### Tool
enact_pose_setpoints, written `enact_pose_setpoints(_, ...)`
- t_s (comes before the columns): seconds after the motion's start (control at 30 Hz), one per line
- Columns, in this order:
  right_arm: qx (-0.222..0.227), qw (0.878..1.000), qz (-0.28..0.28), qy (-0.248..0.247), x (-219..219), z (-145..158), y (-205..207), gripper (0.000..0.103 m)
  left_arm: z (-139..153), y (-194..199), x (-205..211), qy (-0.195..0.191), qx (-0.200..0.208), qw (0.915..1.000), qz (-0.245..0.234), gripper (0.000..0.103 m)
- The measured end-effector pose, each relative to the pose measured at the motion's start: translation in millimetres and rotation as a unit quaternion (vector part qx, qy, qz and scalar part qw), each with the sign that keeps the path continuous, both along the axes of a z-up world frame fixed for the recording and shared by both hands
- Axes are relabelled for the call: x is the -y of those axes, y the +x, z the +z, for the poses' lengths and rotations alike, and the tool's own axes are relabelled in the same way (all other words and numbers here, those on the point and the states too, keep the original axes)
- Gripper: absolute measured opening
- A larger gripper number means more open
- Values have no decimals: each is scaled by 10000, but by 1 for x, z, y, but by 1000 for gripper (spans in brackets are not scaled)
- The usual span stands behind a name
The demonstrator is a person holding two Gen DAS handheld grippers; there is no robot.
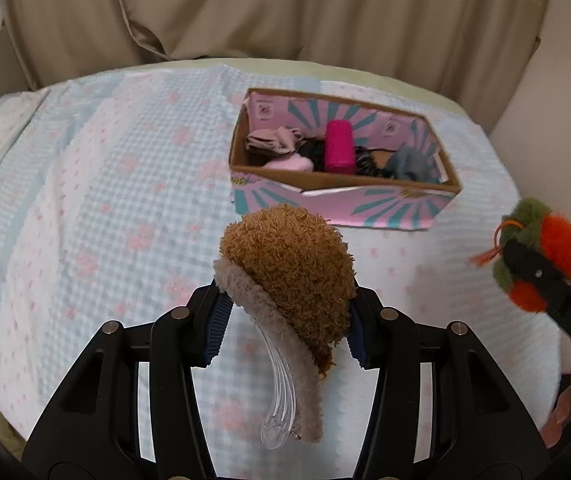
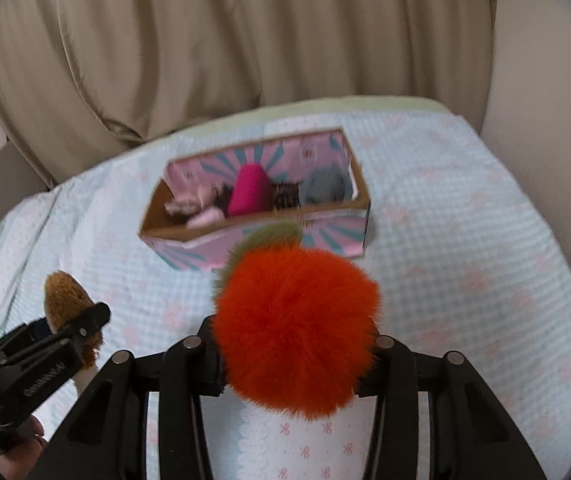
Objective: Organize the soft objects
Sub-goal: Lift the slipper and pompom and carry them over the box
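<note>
My left gripper (image 1: 285, 320) is shut on a brown fuzzy hair claw (image 1: 293, 272) with a beige rim and a clear plastic clip, held above the bed. My right gripper (image 2: 295, 348) is shut on an orange and green fluffy pompom (image 2: 297, 320); the pompom also shows at the right of the left wrist view (image 1: 541, 256). The brown hair claw appears at the left of the right wrist view (image 2: 65, 296). A pink and teal cardboard box (image 1: 365, 204) lies ahead of both grippers on the bed, also in the right wrist view (image 2: 325, 236). It holds a magenta roll (image 1: 339, 146) and several soft items.
The bed cover (image 1: 105, 200) is light blue with pink bows. Beige curtains (image 1: 285, 8) hang behind the bed. The bed edge drops off at the right (image 1: 525, 184). A hand shows at the lower left in the right wrist view (image 2: 21, 452).
</note>
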State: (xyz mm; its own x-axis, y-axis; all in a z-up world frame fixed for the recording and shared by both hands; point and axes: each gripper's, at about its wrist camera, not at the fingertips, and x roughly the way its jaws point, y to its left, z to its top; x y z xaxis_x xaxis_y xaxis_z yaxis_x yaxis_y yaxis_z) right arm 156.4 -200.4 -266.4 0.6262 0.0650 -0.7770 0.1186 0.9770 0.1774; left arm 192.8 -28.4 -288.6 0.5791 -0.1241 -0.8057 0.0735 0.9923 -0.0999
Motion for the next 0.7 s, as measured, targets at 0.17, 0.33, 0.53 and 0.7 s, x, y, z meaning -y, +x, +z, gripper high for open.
enact_pose_setpoints(0.17, 154, 9998, 79, -74, 0, 56, -5, 40, 49, -7, -2, -52, 28, 10000, -40, 46)
enact_pose_setpoints(0.33, 267, 9993, 195, -148, 0, 91, -2, 40, 89, -8, -2, -50, 134, 9998, -128, 46)
enact_pose_setpoints(0.53, 369, 9987, 256, -239, 2, 119, 16, 40, 117, 13, 2, -212, 176, 9994, -228, 46)
enact_pose_setpoints(0.7, 334, 9991, 209, -183, 8, 125, 43, 40, 134, 43, 20, -206, 293, 9983, -457, 46)
